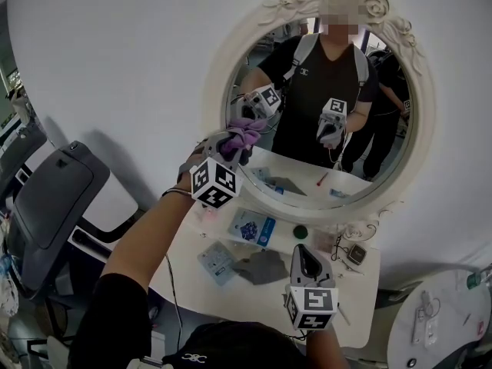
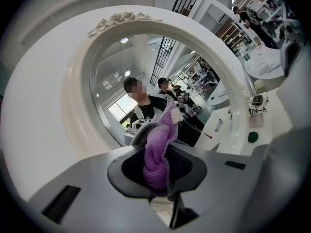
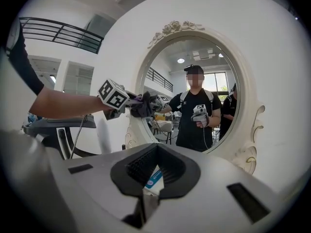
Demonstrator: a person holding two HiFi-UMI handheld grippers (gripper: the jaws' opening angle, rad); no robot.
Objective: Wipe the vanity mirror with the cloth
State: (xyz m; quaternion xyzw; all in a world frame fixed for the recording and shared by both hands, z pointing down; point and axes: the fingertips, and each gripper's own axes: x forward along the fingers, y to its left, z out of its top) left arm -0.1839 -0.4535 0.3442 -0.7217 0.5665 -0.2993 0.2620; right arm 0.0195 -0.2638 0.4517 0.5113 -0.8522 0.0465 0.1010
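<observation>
The oval vanity mirror (image 1: 384,60) in its white carved frame hangs over the table. My left gripper (image 1: 231,146) is raised to the glass's left part and is shut on a purple cloth (image 1: 246,134), which bunches out past the fingers close to the glass. In the left gripper view the cloth (image 2: 156,154) fills the jaws of that gripper (image 2: 158,174), with the mirror (image 2: 146,67) just ahead. My right gripper (image 1: 302,256) hovers low over the vanity top, shut and holding nothing. From the right gripper (image 3: 154,176) I see the mirror (image 3: 214,57) and the cloth (image 3: 142,106).
The white vanity table (image 1: 354,283) carries blue-and-white packets (image 1: 250,227), a grey rag (image 1: 261,267), a dark green round thing (image 1: 300,231) and a small device (image 1: 356,254). A grey chair (image 1: 54,198) stands at left, a round white table (image 1: 438,321) at lower right.
</observation>
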